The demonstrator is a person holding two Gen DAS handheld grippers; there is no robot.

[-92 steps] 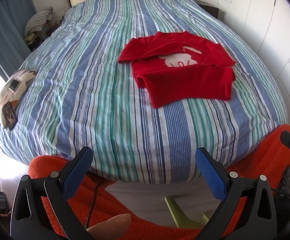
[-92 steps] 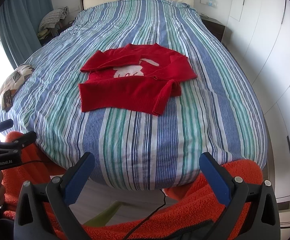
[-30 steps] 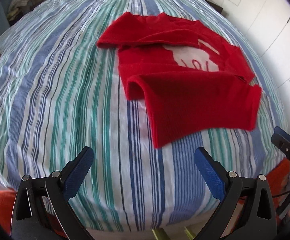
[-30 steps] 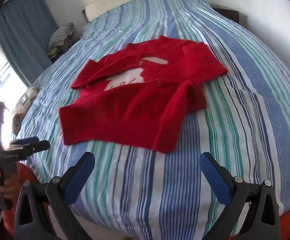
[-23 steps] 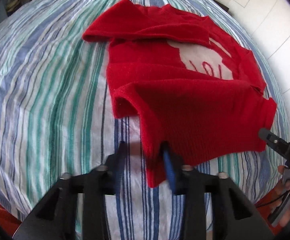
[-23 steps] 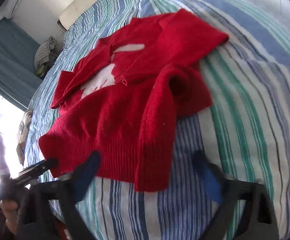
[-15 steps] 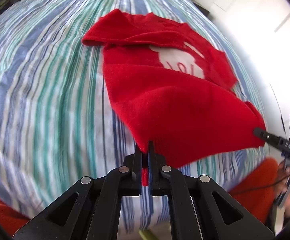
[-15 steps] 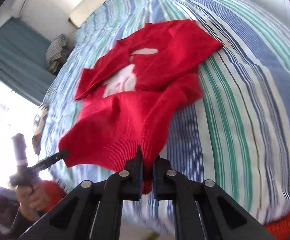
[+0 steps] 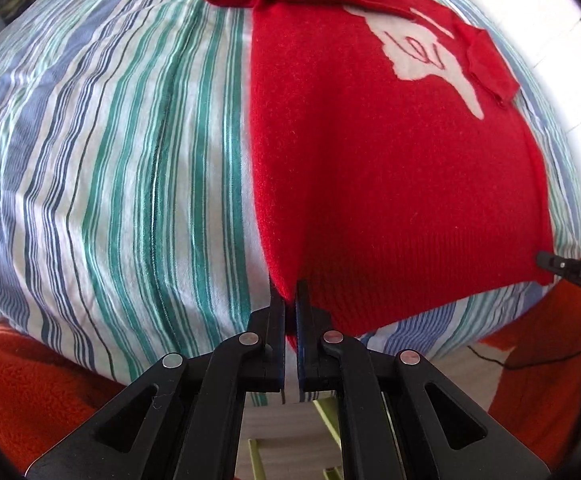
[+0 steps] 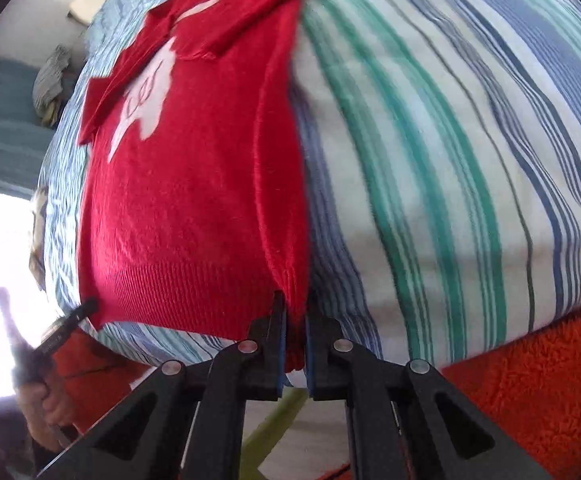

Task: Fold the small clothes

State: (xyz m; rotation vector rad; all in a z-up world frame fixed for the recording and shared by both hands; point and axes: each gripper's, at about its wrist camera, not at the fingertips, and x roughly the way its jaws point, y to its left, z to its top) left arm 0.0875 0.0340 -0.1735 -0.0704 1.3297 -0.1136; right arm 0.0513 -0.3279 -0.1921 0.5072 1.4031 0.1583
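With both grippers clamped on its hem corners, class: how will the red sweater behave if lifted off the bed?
The red sweater is probably floppy: its knit drapes over the striped bed between the left gripper and right gripper. The folded sleeves would likely slip open.

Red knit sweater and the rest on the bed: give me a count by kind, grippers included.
Red knit sweater with a white motif: 1
Blue, green and white striped bed cover: 1
Black two-finger grippers, both shut on the sweater's hem corners: 2, left gripper, right gripper
Total: 4
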